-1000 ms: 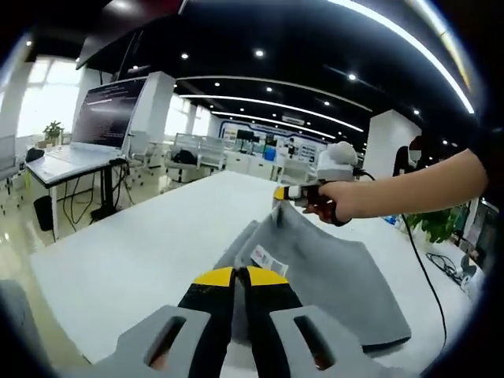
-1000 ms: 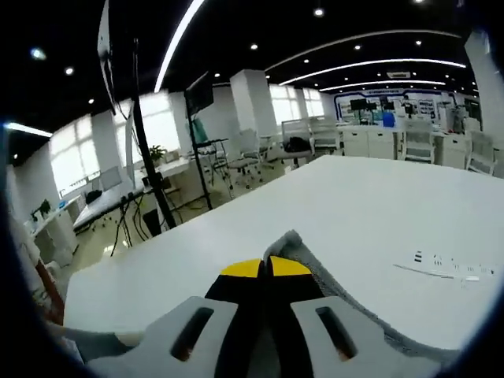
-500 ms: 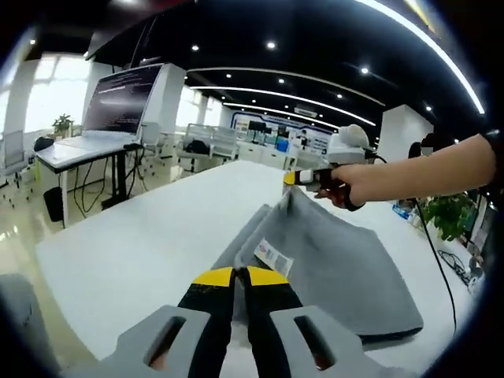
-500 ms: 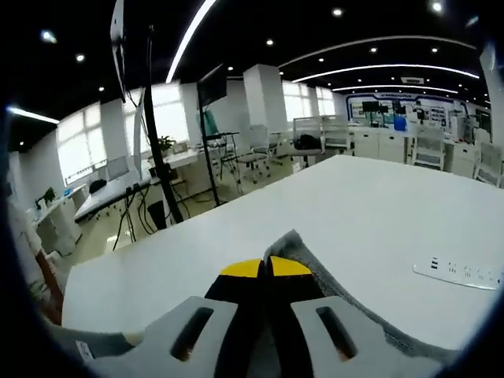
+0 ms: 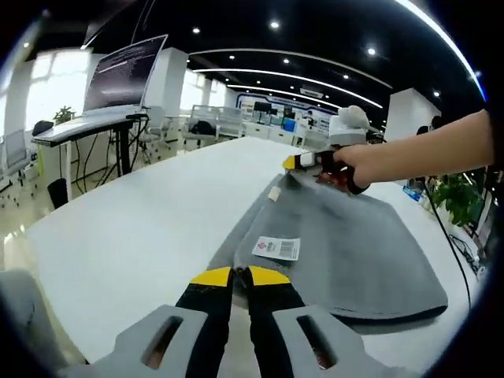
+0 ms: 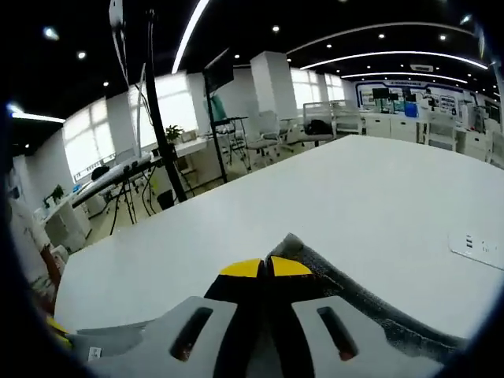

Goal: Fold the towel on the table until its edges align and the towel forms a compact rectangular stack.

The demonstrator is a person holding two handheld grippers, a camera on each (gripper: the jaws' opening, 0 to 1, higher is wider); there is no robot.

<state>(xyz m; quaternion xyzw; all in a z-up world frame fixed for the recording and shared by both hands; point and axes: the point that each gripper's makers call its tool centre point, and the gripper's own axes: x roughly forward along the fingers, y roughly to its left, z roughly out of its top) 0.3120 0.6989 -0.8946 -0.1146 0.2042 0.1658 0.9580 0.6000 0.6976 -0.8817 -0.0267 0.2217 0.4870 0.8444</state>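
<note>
A grey towel (image 5: 346, 244) lies folded over on the white table (image 5: 142, 228), its white label (image 5: 277, 248) facing up. My left gripper (image 5: 232, 276) is shut on the towel's near edge. At the far corner my right gripper (image 5: 303, 162), held by a person's hand (image 5: 358, 164), is shut on the towel low over the table. In the right gripper view the right gripper (image 6: 264, 268) pinches a grey towel corner (image 6: 346, 287), and the cloth runs off to the right over the table (image 6: 315, 189).
A white power strip (image 6: 478, 246) lies on the table to the right. A desk with a monitor (image 5: 118, 75) stands beyond the table's left edge, and a potted plant (image 5: 453, 209) and a black cable (image 5: 450, 250) are off its right side.
Both grippers have come down with the towel. Its raised upper layer now lies flatter on the lower layer, and the right gripper's corner has sunk close to the table.
</note>
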